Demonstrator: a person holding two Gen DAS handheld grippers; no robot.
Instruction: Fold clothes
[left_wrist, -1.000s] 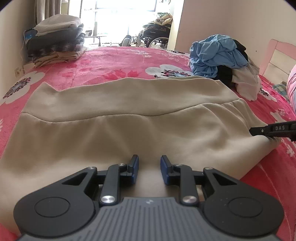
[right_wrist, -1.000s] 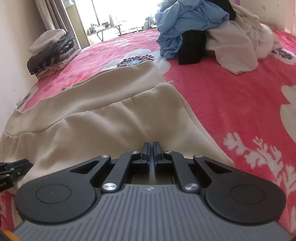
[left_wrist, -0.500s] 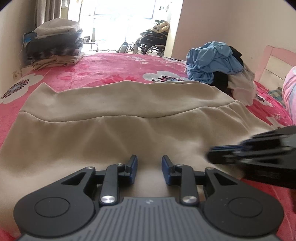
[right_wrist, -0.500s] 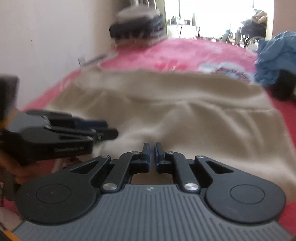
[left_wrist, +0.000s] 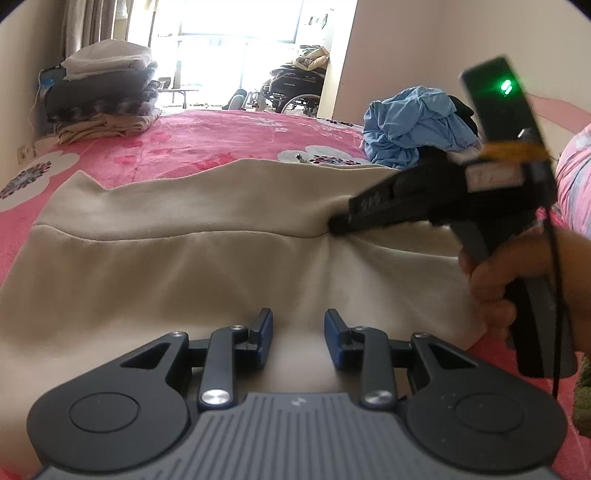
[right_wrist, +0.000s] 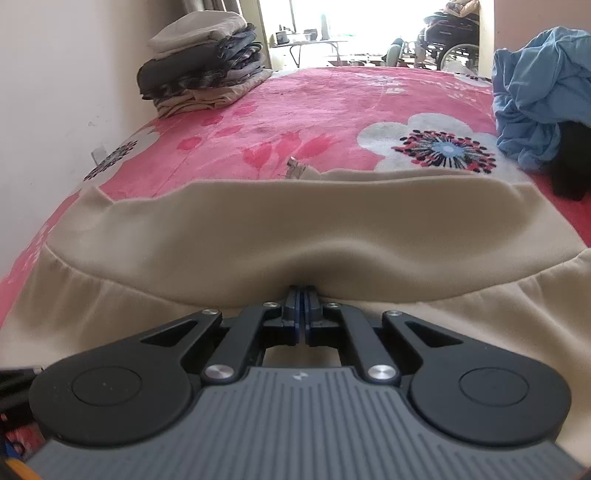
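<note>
The right tongs (right_wrist: 303, 295), shut with tips pressed into the beige garment (left_wrist: 184, 258), have been swept inward from its edge, while the left tongs (left_wrist: 298, 325) are held narrowly open above it, so smoothing seems underway.

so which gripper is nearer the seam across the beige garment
Right. The right gripper has its shut tips against the seam; the left gripper sits open at the garment's near edge.

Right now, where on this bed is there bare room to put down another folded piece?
Free: the pink blanket between the folded stack by the wall and the crumpled blue heap. Crowded: the near half, covered by the beige garment, with both tools on it.
</note>
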